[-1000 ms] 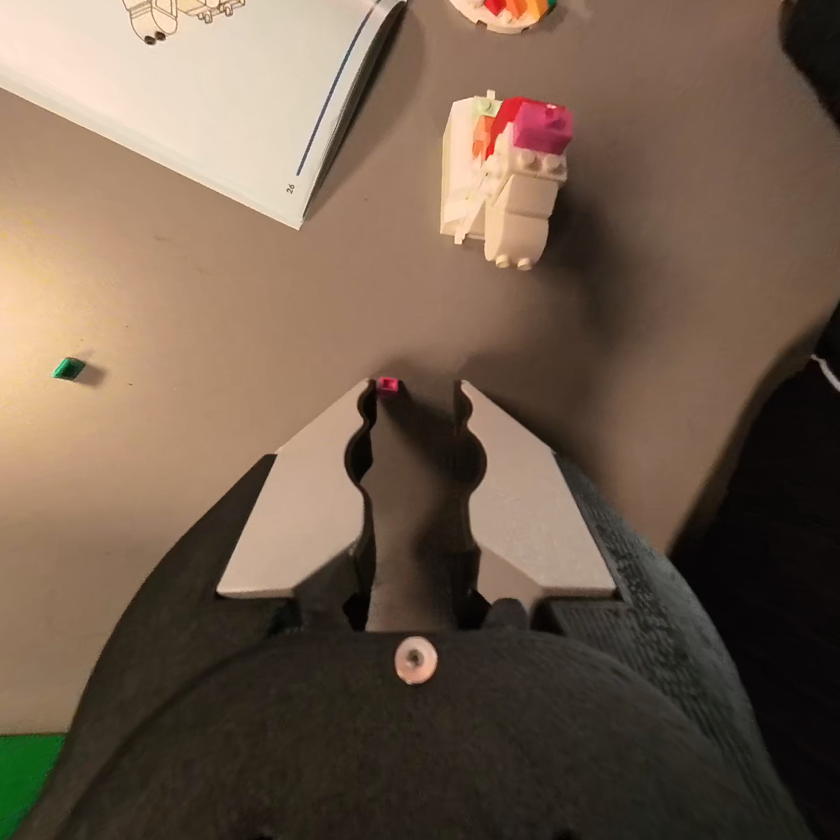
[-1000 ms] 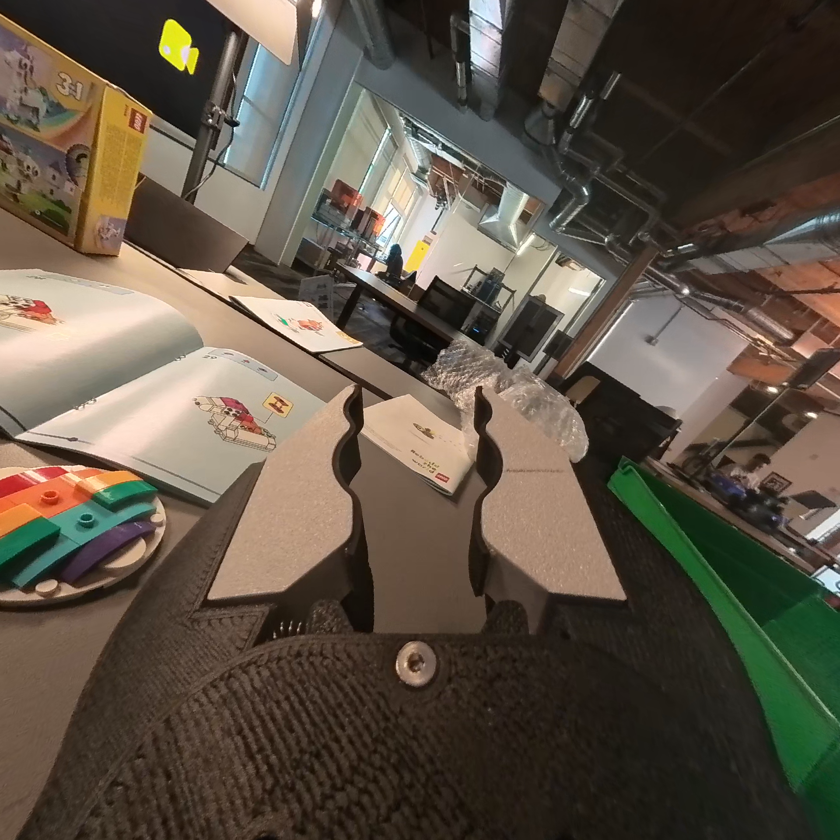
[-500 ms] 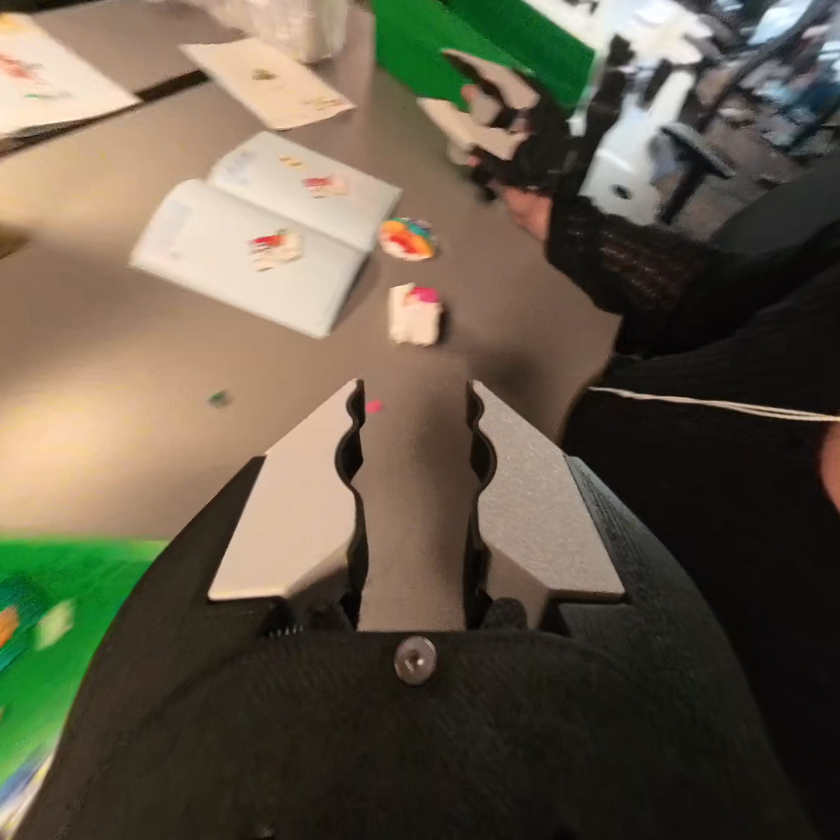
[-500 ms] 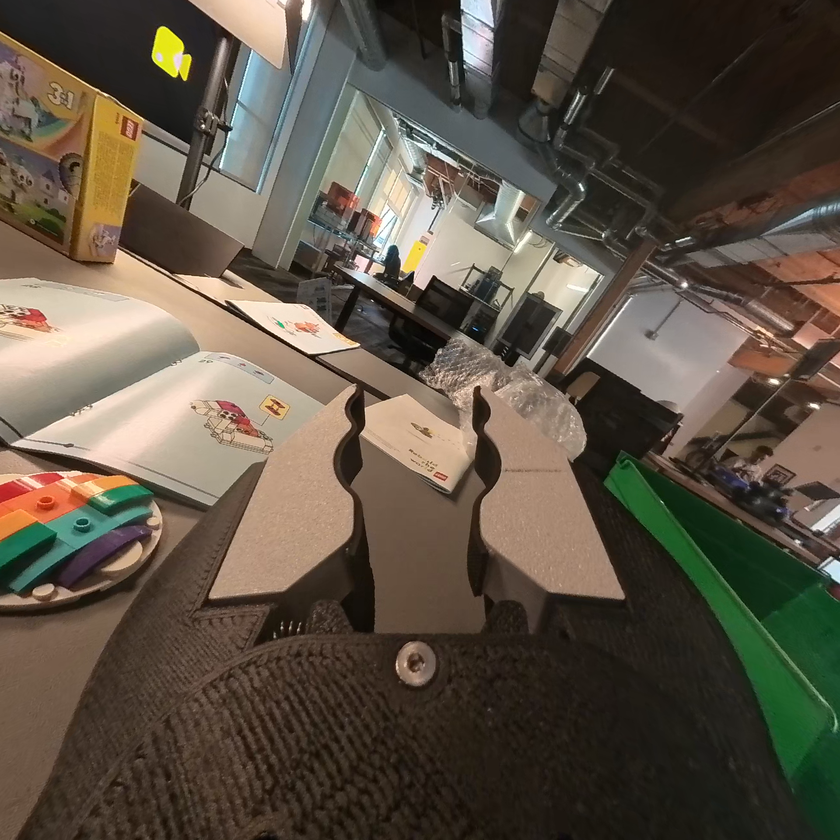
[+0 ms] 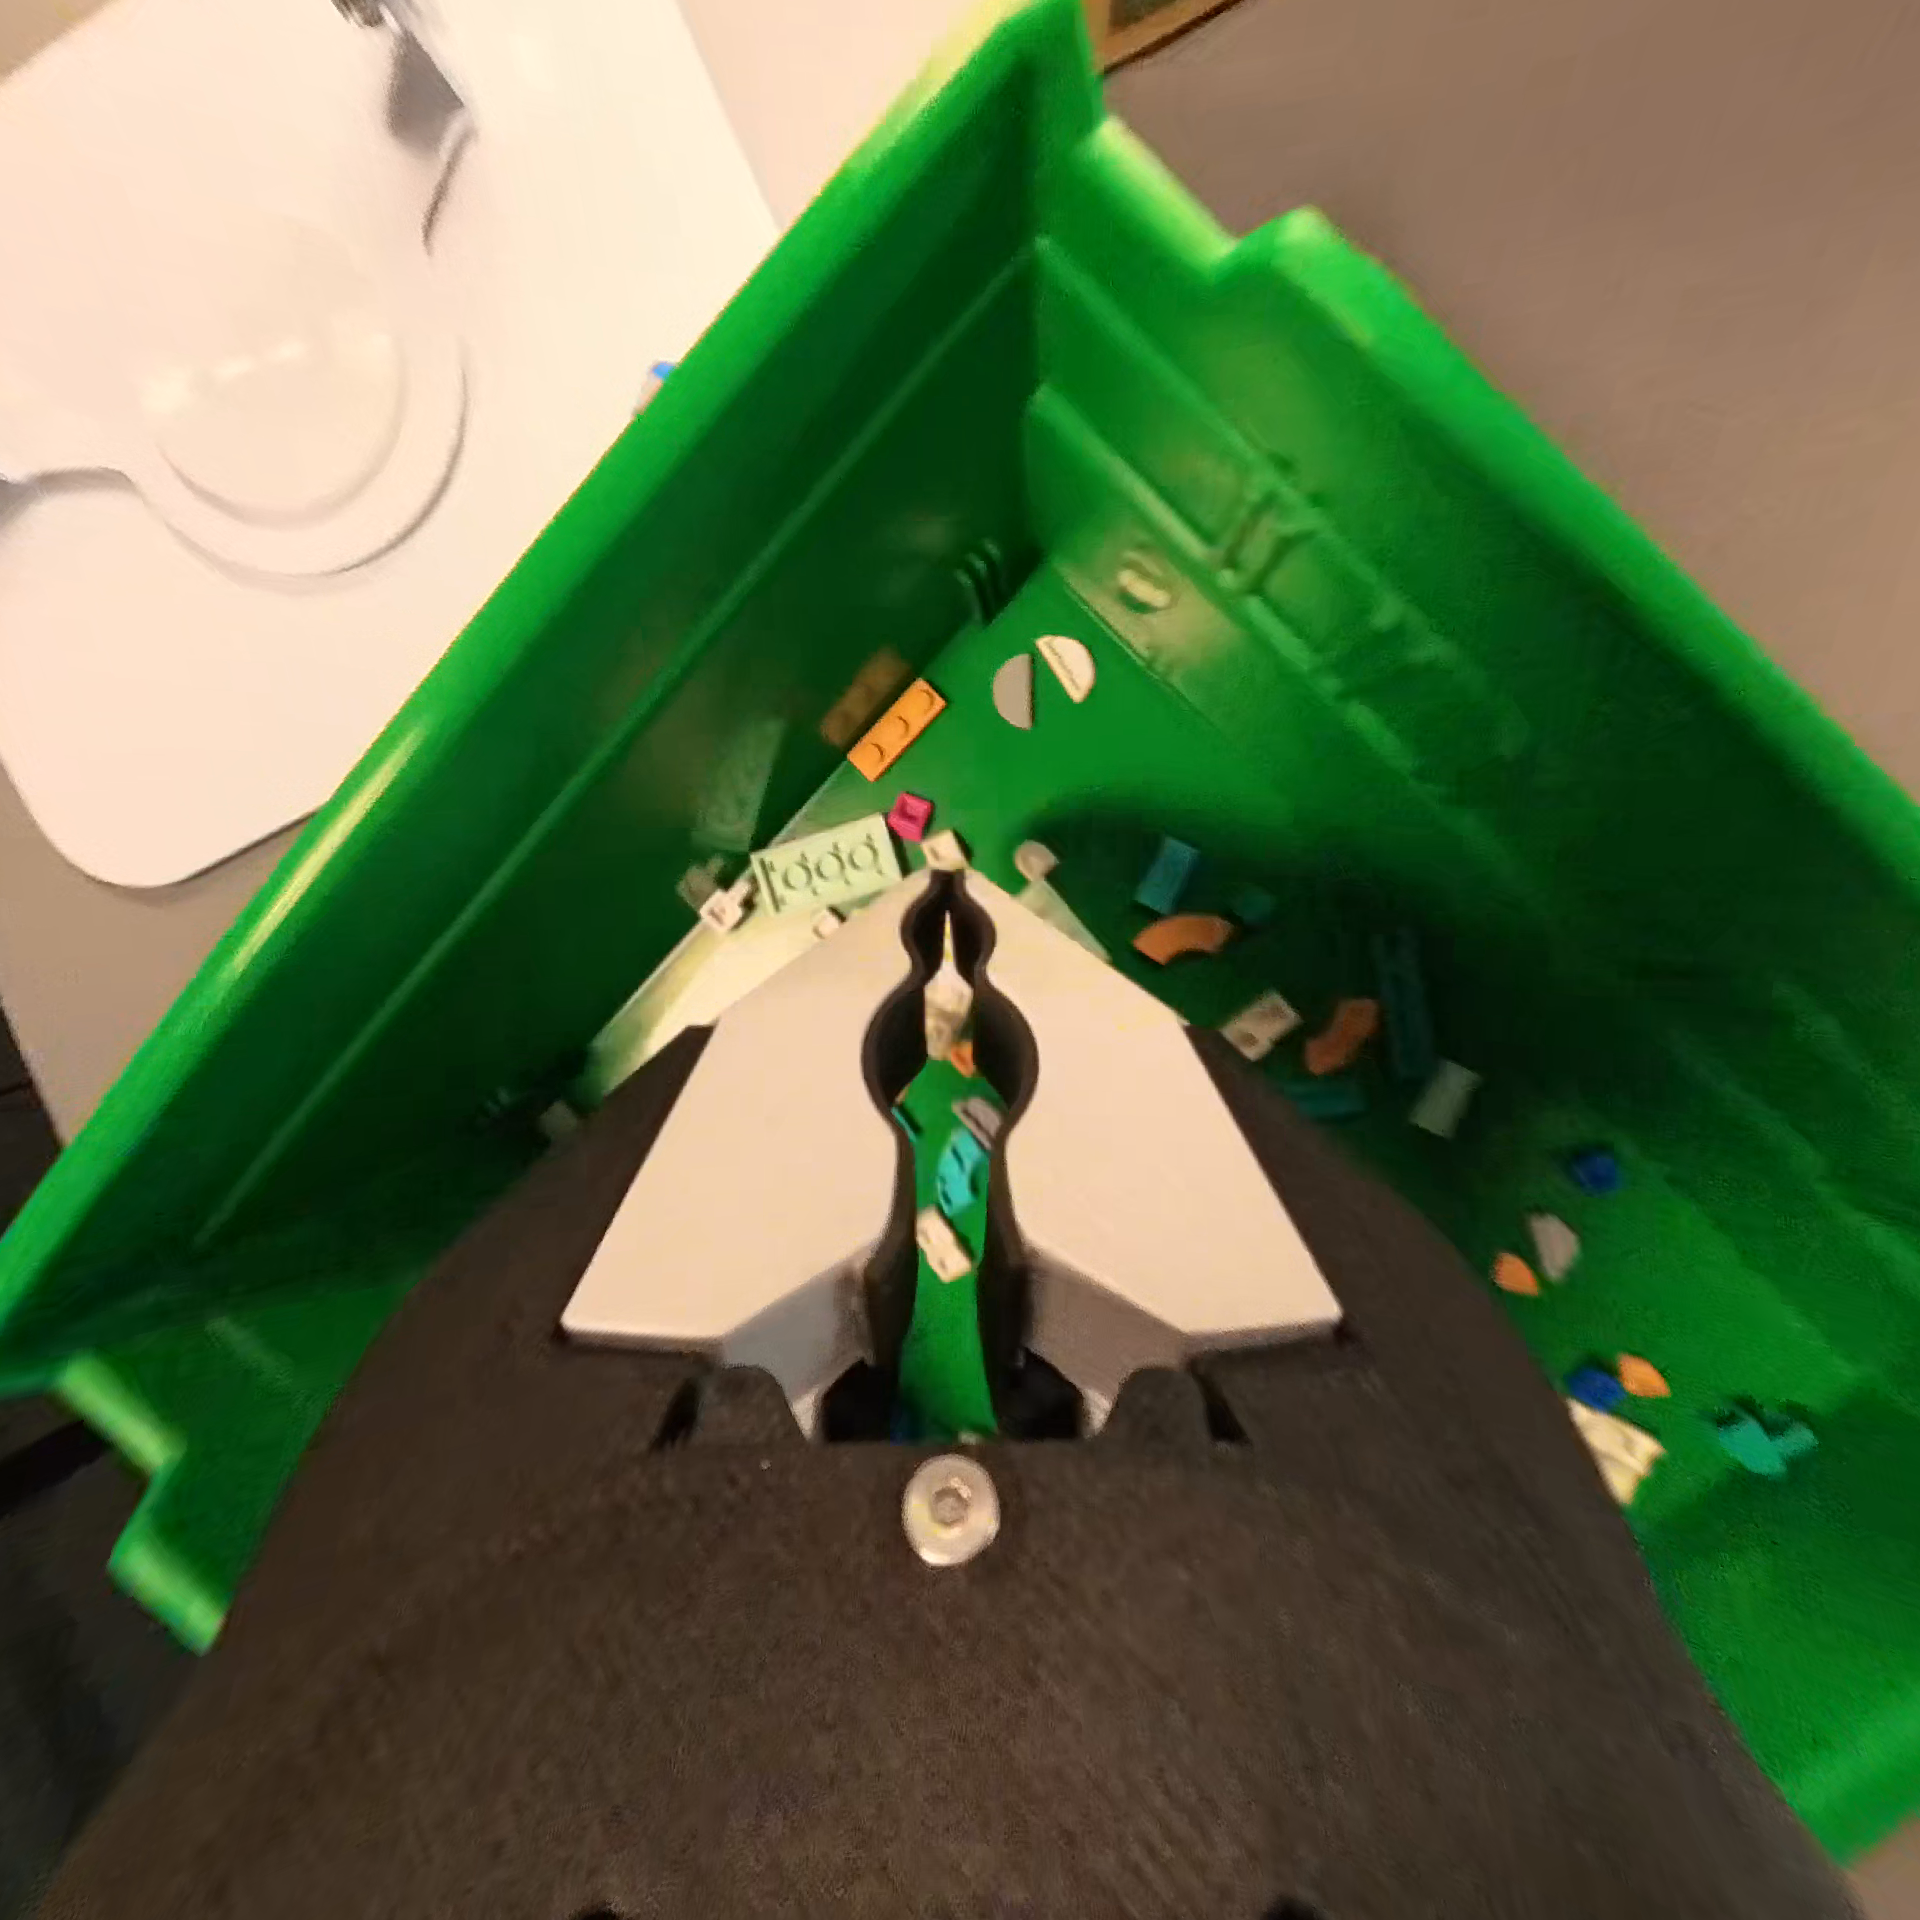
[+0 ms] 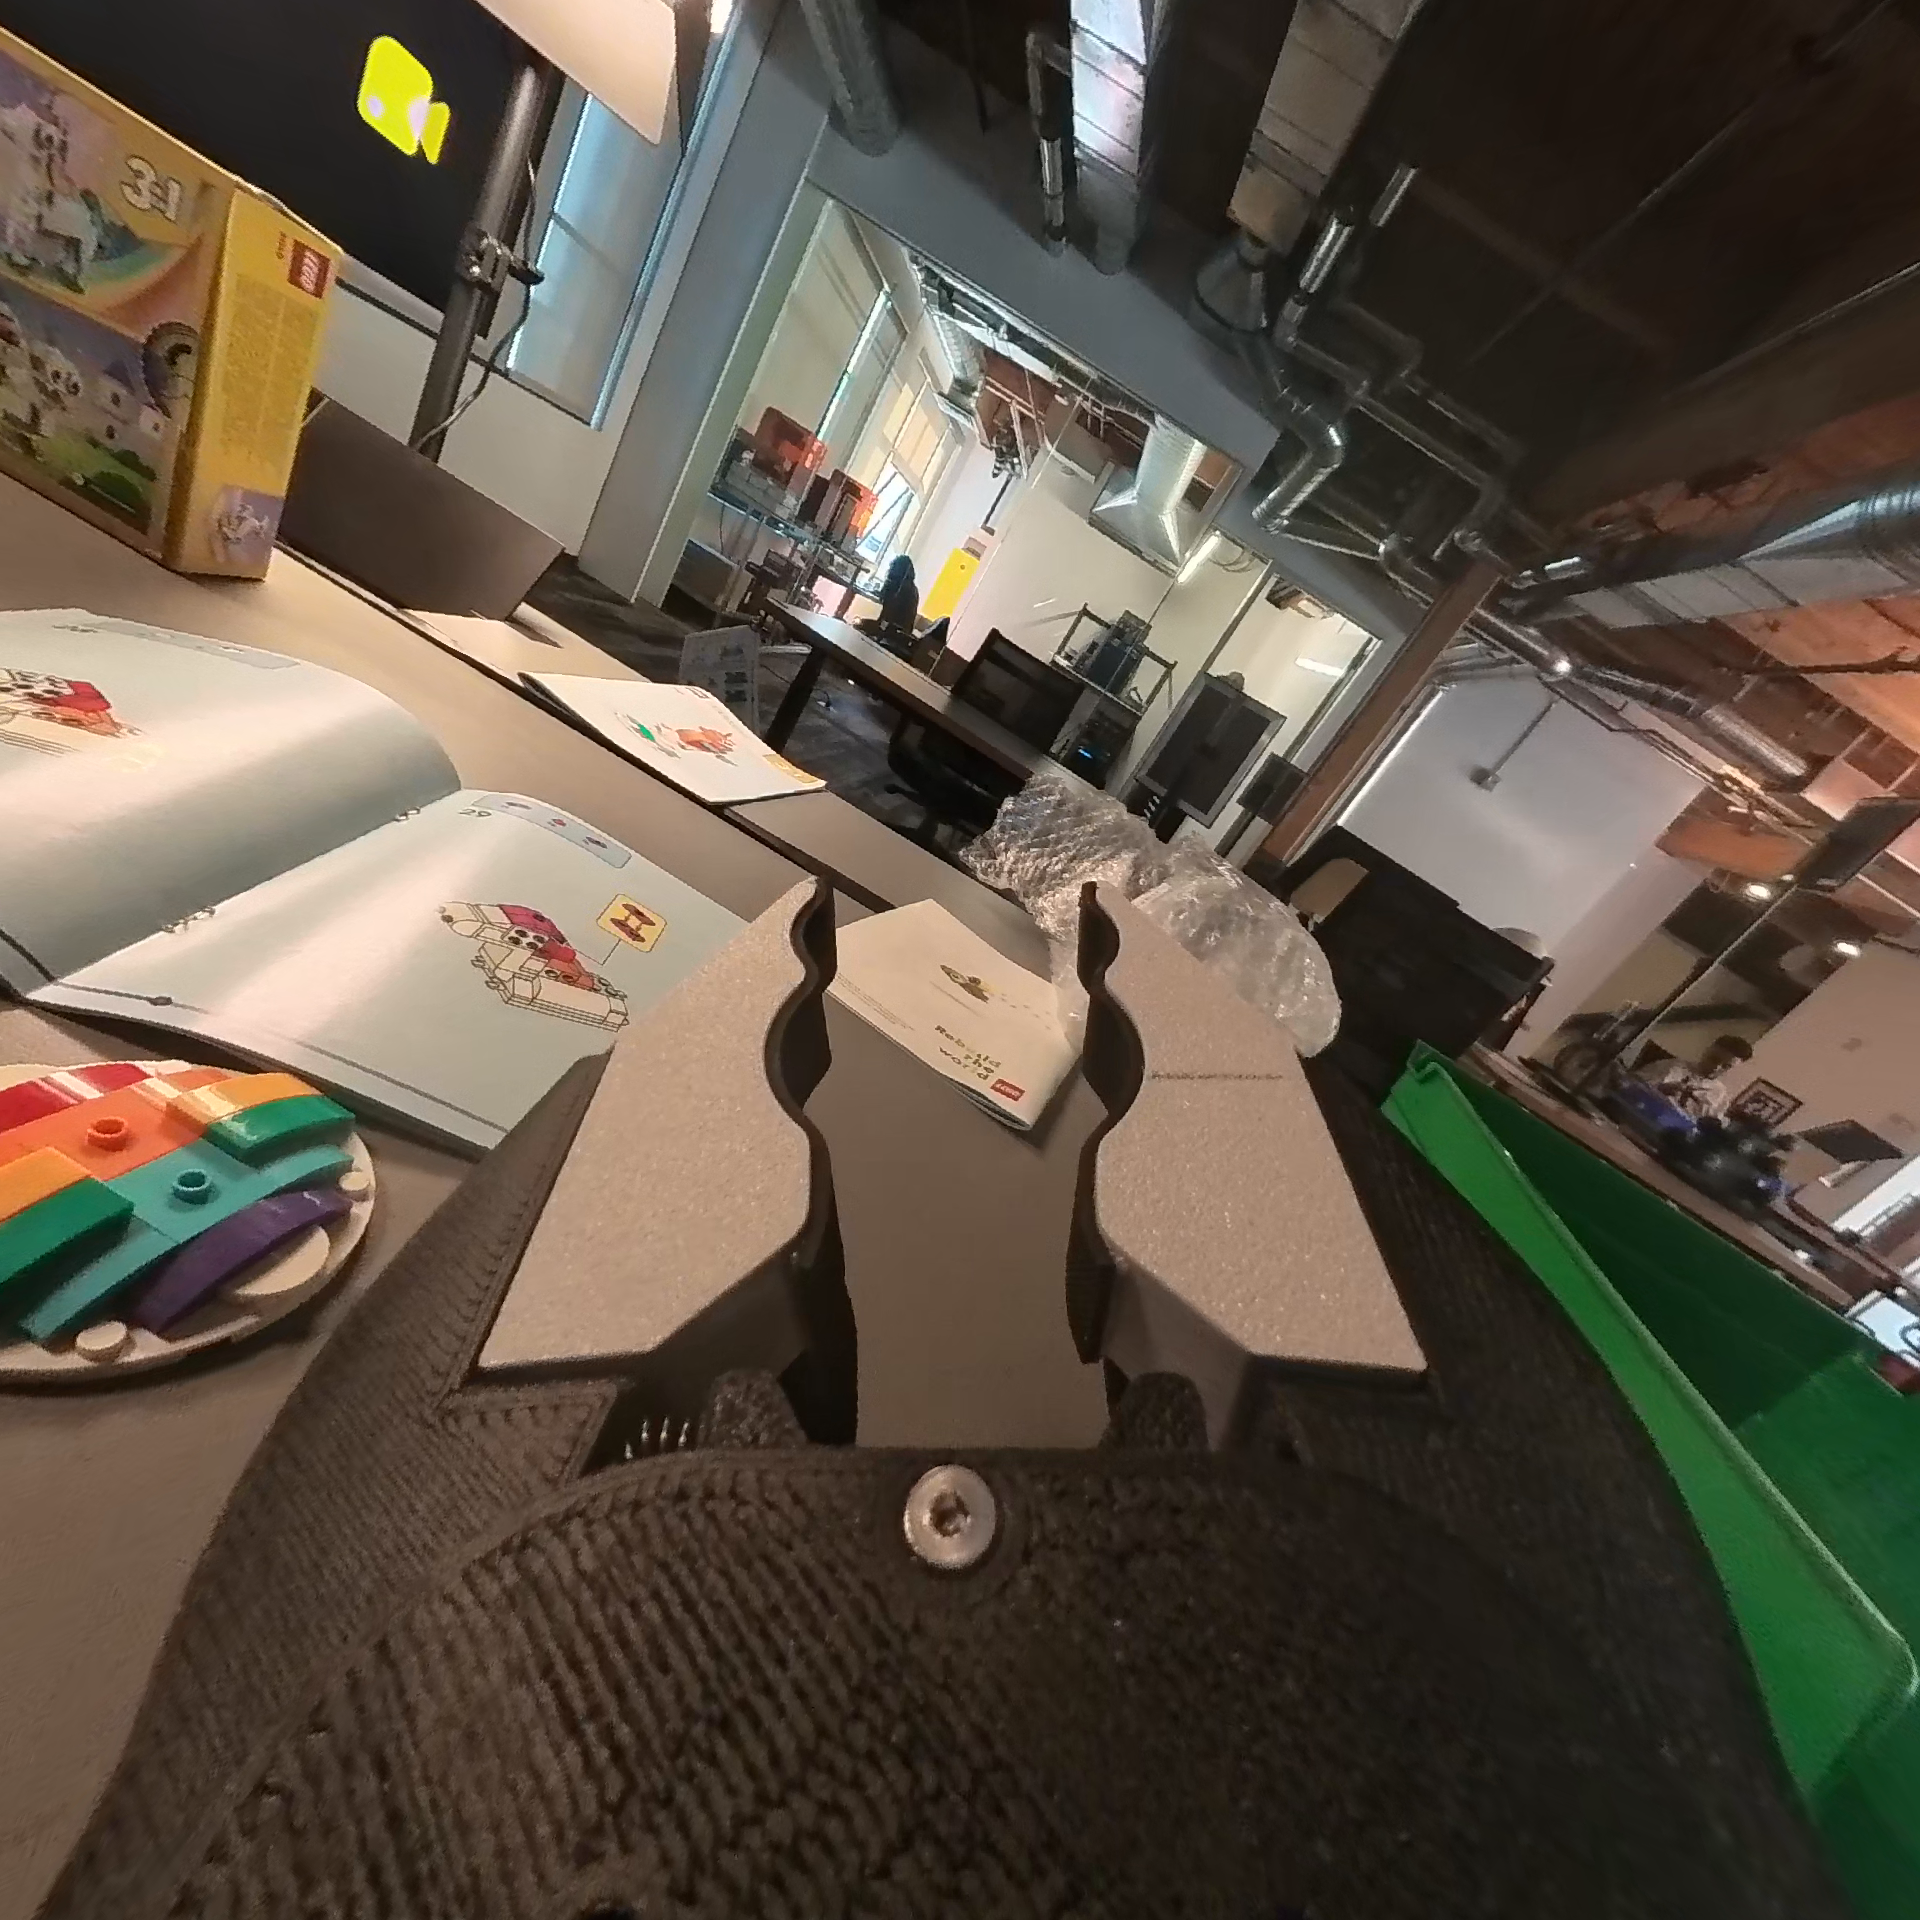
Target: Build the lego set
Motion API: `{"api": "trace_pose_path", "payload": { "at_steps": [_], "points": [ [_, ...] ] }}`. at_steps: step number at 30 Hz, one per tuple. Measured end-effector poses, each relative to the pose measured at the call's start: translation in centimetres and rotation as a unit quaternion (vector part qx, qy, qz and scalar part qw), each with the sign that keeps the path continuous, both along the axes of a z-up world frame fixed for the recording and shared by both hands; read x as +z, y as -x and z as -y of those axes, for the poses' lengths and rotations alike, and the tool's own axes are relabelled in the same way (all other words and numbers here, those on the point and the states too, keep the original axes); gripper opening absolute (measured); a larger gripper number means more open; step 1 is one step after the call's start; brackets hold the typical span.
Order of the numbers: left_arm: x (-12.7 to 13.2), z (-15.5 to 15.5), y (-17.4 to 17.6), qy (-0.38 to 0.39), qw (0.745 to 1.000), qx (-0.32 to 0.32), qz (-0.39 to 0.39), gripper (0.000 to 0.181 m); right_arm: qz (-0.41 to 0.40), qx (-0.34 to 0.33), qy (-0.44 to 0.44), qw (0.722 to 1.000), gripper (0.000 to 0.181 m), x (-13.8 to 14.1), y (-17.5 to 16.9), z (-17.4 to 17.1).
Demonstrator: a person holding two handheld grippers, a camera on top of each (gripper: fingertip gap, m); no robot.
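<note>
Loose bricks point(image 5: 896, 727) lie scattered in a bin point(image 5: 644, 665) beside a white sheet point(image 5: 260, 416), while an open booklet point(image 6: 312, 935) rests on the surface point(image 6: 156, 1507) behind a round plate of bricks point(image 6: 156, 1195), a box point(image 6: 156, 364) farther back.

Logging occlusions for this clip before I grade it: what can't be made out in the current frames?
- Left wrist view: whether the left gripper, fingertips together inside the green bin, pinches any piece; motion blur hides it.
- Left wrist view: shapes of the loose bricks at the right; blurred, small.
- Right wrist view: the rainbow disc is cut off by the left edge.
- Right wrist view: the bin's contents; its wall hides them.
- Right gripper: open, empty.
</note>
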State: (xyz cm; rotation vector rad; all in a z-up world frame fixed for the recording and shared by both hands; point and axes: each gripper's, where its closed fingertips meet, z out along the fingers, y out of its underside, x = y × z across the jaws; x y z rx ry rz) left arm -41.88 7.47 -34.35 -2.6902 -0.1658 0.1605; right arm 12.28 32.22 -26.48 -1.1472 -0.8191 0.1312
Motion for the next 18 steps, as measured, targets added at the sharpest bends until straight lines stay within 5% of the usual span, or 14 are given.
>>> {"api": "trace_pose_path", "payload": {
  "at_steps": [1,18],
  "points": [
    [-0.7,-0.4,0.4,0.007,1.000,0.003,0.004,0.000,0.000,0.000,0.000,1.000,0.045,0.0,0.0,0.0],
    [-3.1,-1.8,1.4,0.038,0.998,0.035,0.038,0.014,0.008,0.005,-0.002,1.000,0.044,-0.1,0.3,0.0]
  ]
}}
